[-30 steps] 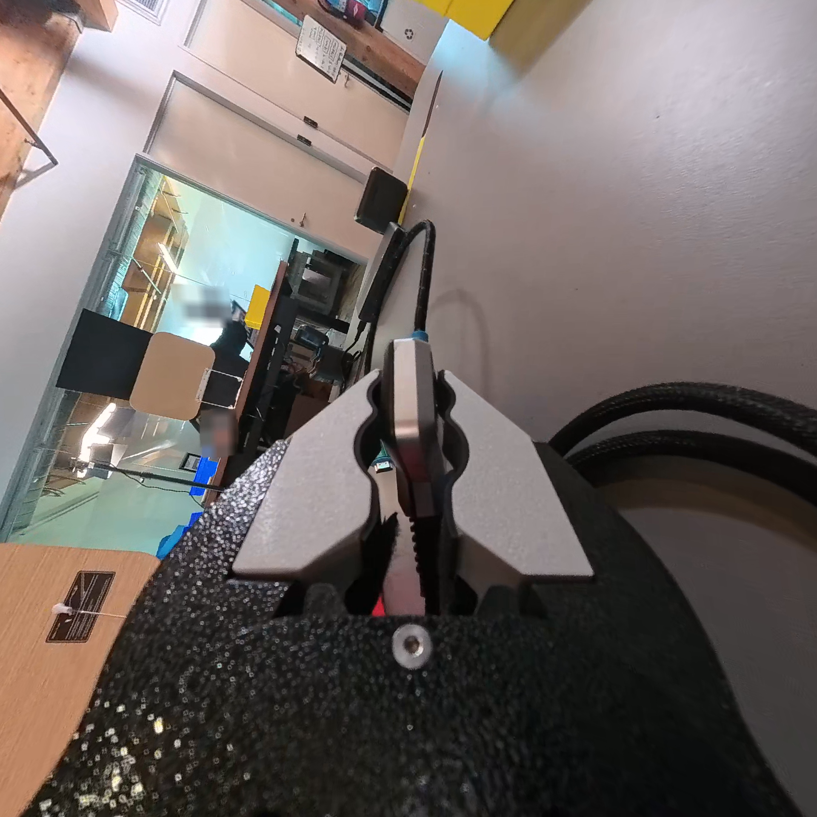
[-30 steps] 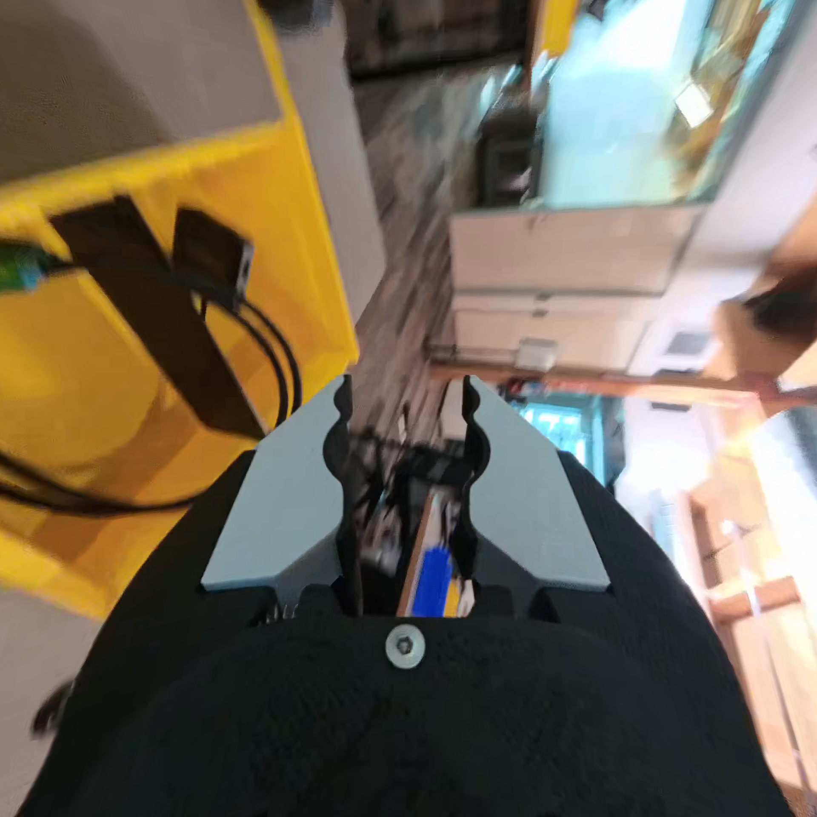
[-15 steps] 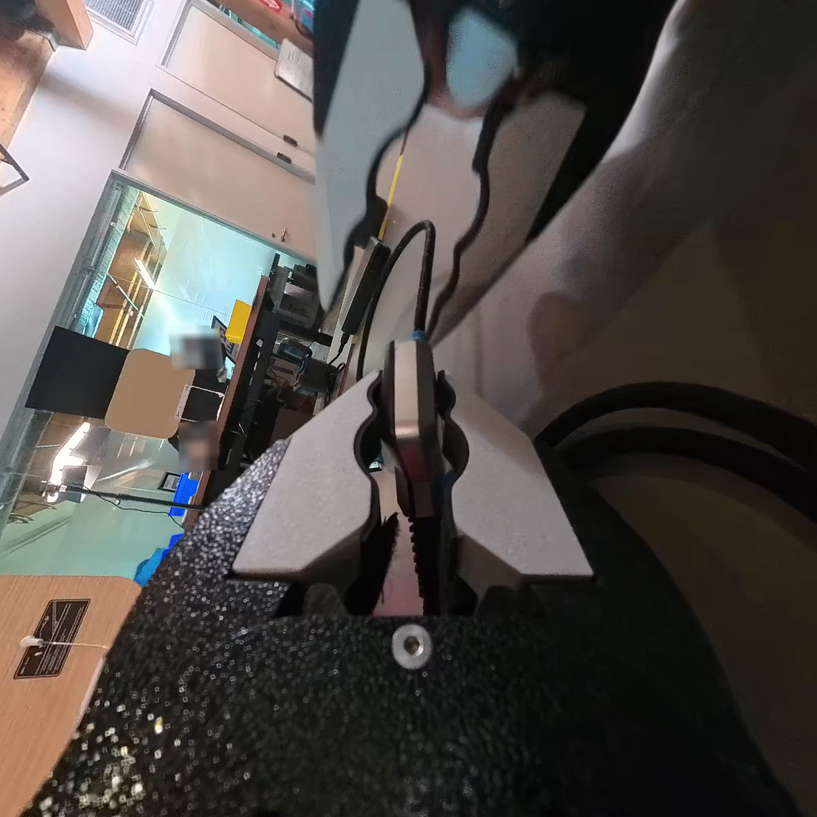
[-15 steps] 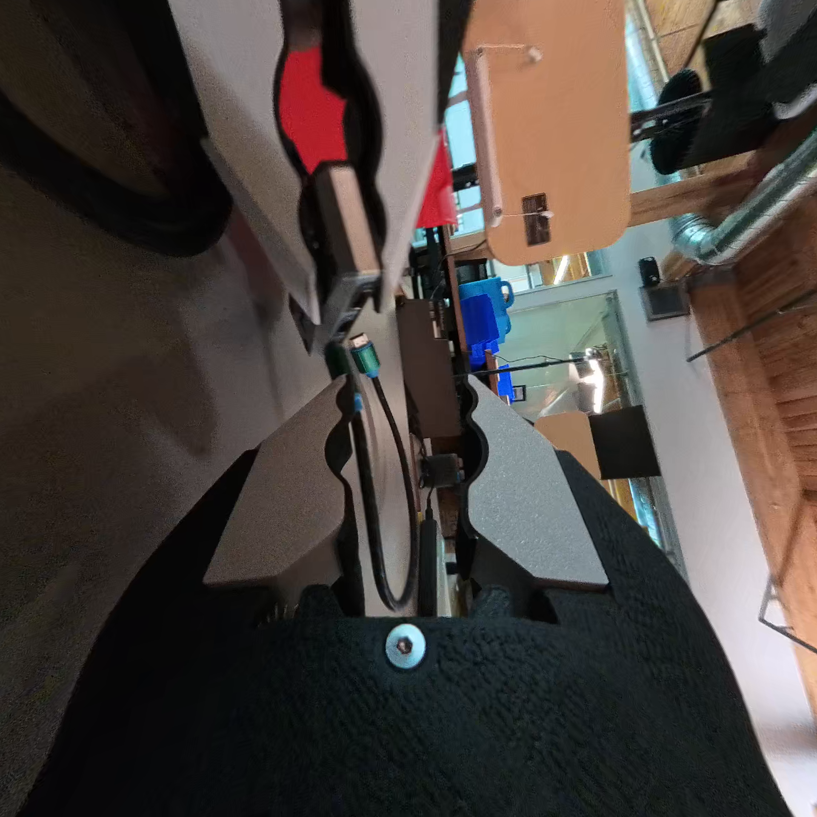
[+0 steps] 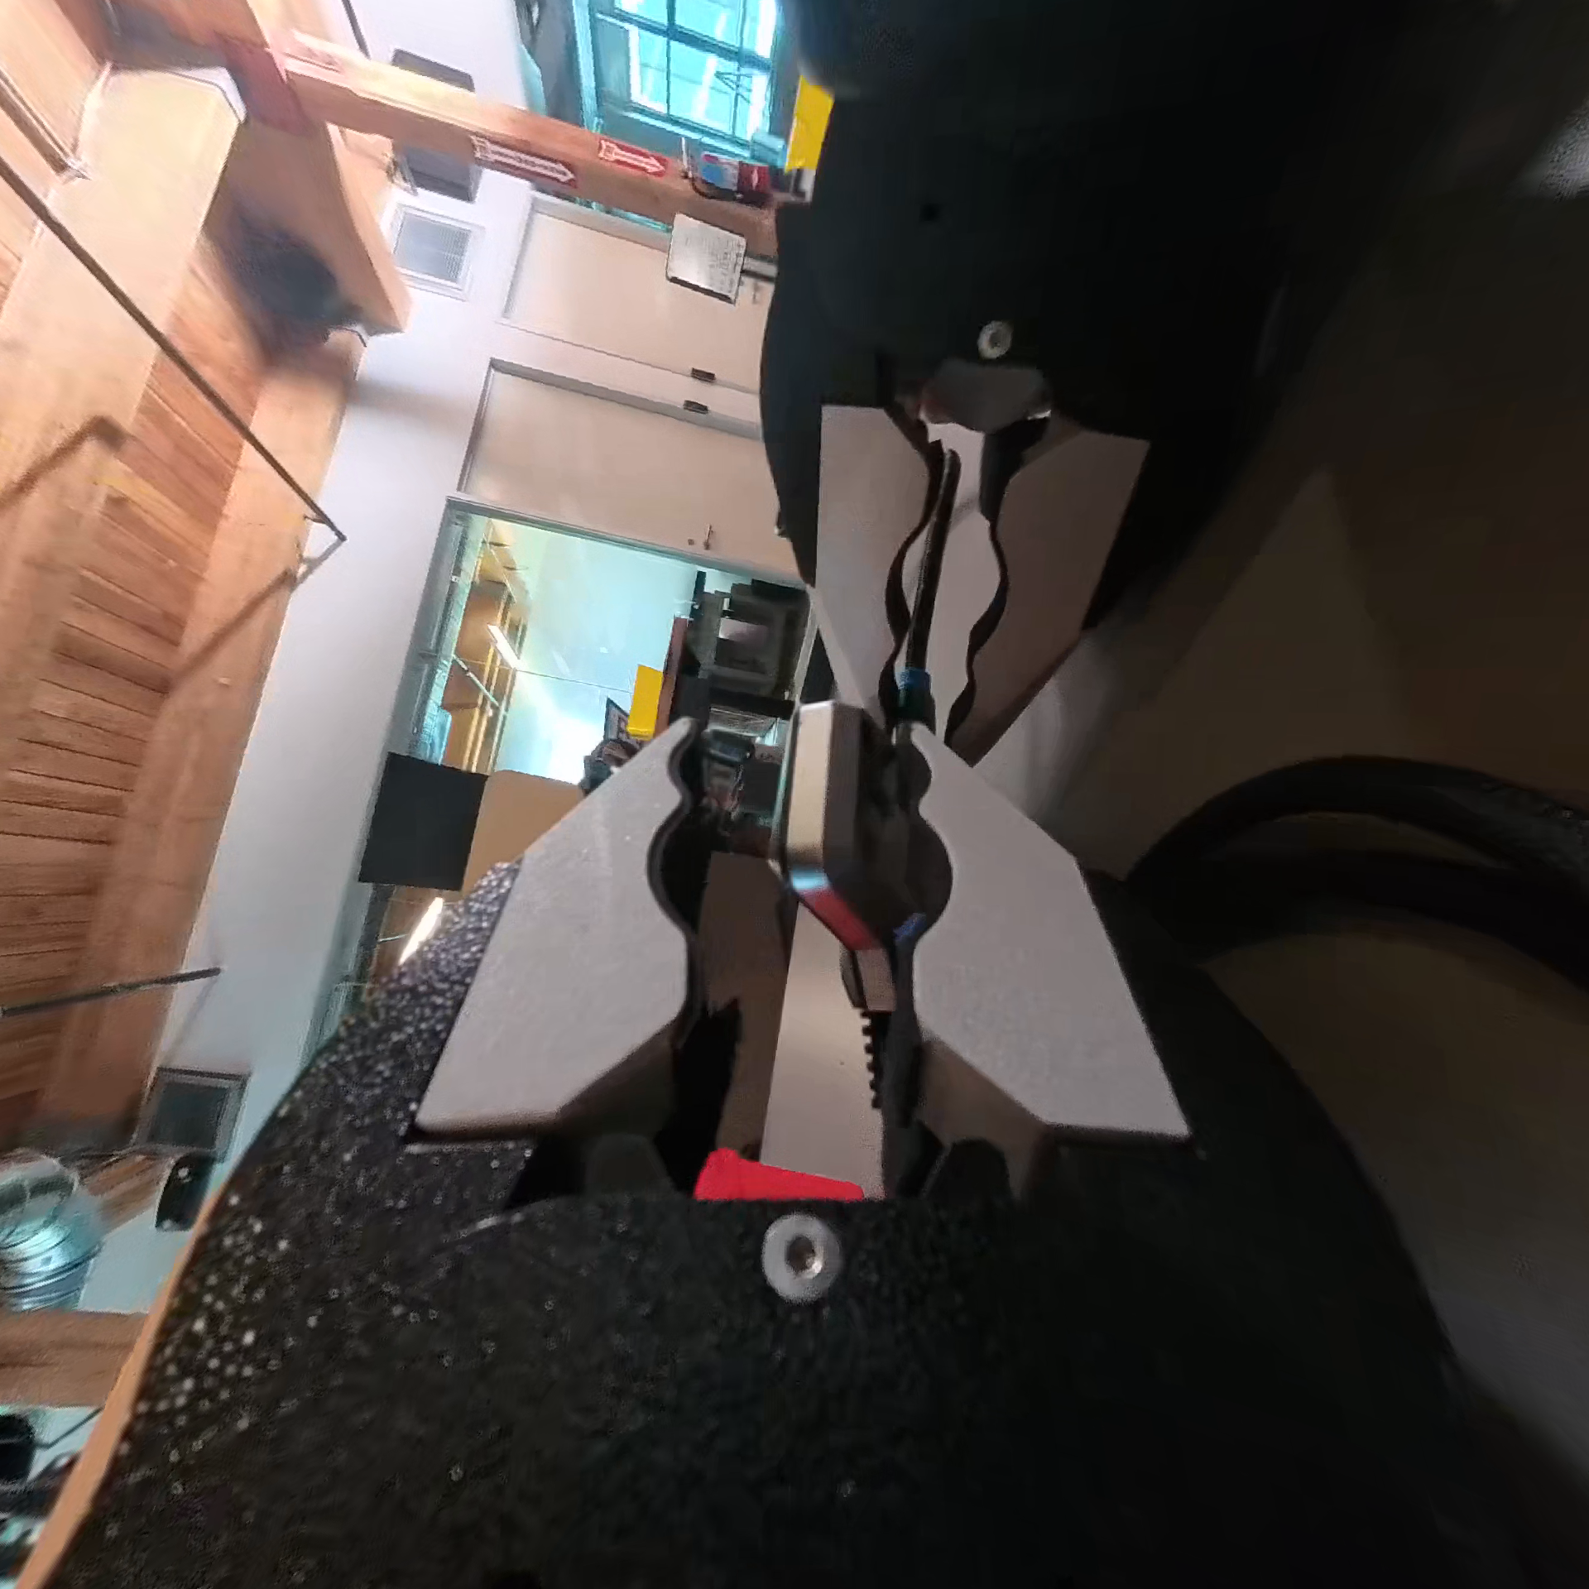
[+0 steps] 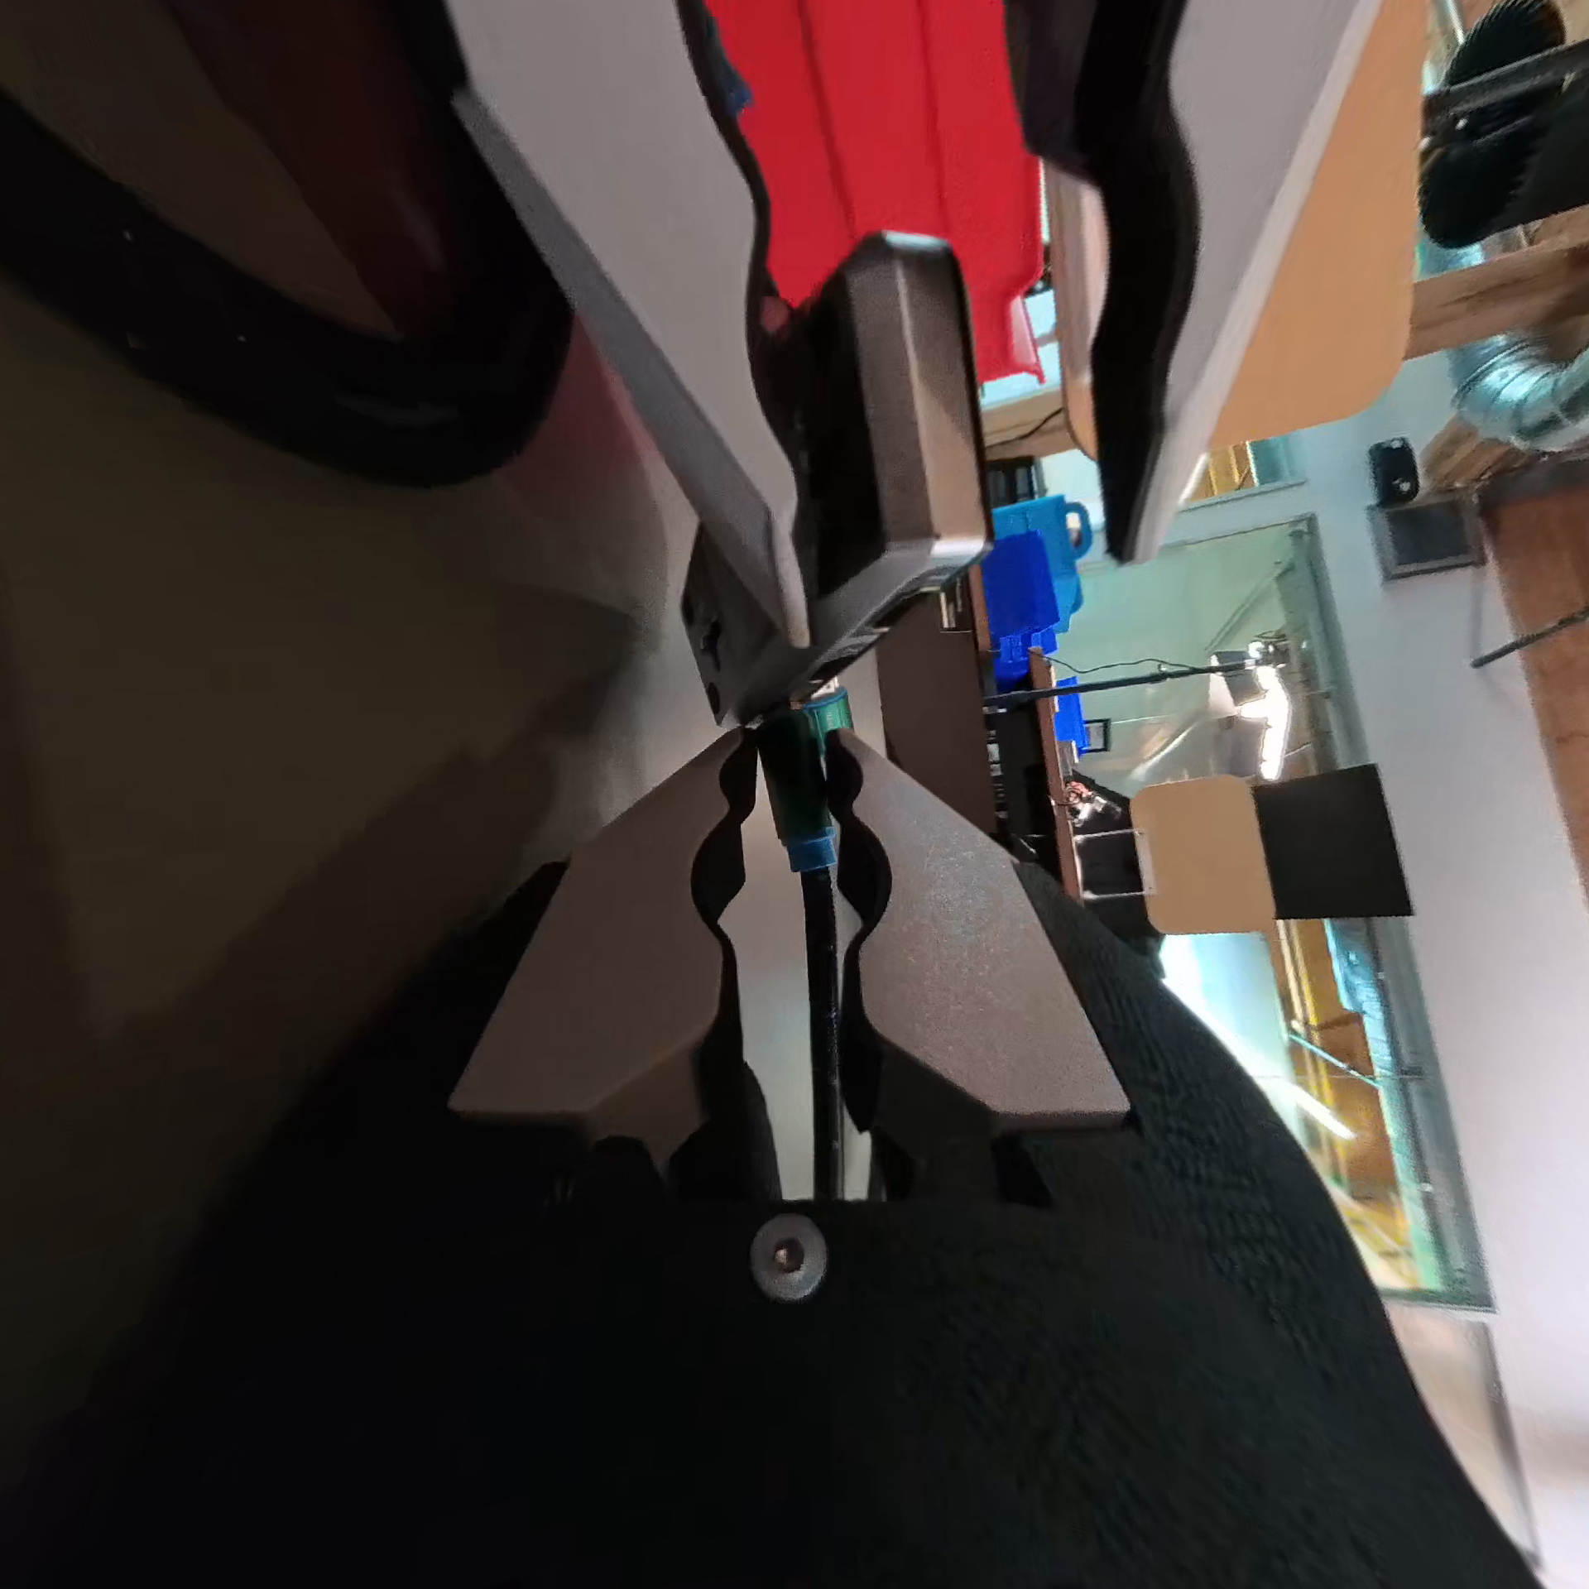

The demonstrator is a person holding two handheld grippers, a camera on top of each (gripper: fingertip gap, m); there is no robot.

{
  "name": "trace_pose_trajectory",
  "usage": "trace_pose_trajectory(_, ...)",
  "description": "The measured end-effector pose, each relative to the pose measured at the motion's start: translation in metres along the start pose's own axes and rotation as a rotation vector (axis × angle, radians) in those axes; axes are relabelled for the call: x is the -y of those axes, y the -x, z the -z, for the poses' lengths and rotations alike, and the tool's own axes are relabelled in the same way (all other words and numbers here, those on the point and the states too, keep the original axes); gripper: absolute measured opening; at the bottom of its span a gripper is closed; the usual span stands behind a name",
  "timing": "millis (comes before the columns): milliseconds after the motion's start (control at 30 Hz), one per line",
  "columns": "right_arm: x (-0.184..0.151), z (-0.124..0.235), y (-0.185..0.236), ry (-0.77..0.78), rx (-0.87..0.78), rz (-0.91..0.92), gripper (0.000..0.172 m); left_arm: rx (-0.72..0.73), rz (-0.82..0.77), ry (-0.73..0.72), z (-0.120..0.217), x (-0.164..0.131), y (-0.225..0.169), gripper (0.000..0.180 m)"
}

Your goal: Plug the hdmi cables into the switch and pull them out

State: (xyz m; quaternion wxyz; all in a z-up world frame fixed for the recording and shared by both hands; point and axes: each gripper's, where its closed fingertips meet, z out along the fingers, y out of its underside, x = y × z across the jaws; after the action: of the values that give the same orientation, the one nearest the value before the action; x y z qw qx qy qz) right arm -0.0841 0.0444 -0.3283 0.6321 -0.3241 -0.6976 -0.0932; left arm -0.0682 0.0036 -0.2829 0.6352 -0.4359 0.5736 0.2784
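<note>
With its jaws spread, the left gripper (image 5: 795,739) no longer clamps the grey switch (image 5: 821,791) resting against 1 finger, apparently because the right gripper (image 6: 791,757) pinches the green HDMI plug (image 6: 795,774) at its port.

Left tool (image 5: 804,757) released the switch (image 5: 830,800); right tool (image 6: 795,757) gripped the plug (image 6: 800,778).
</note>
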Motion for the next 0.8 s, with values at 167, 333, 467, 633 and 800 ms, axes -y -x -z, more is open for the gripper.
trace_pose_trajectory(167, -0.006, 0.007, -0.002, -0.004, 0.017, -0.054, 0.013, -0.044, 0.122, 0.117, -0.004, -0.017, 0.001, 0.058)
trace_pose_trajectory(333, -0.011, 0.017, -0.006, -0.029, 0.046, -0.168, 0.012, -0.111, 0.189, 0.146, 0.001, -0.026, 0.001, 0.058)
trace_pose_trajectory(467, -0.027, 0.028, -0.01, -0.026, 0.05, -0.232, 0.012, -0.135, 0.42, -0.18, 0.024, 0.019, 0.026, 0.052)
trace_pose_trajectory(633, -0.035, 0.051, -0.01, -0.106, 0.102, -0.306, 0.011, 0.093, 0.772, -0.381, 0.048, 0.014, 0.091, 0.048)
trace_pose_trajectory(800, -0.029, 0.07, -0.011, -0.215, 0.157, -0.354, 0.011, 0.14, 0.751, -0.139, 0.028, -0.015, 0.082, 0.035)
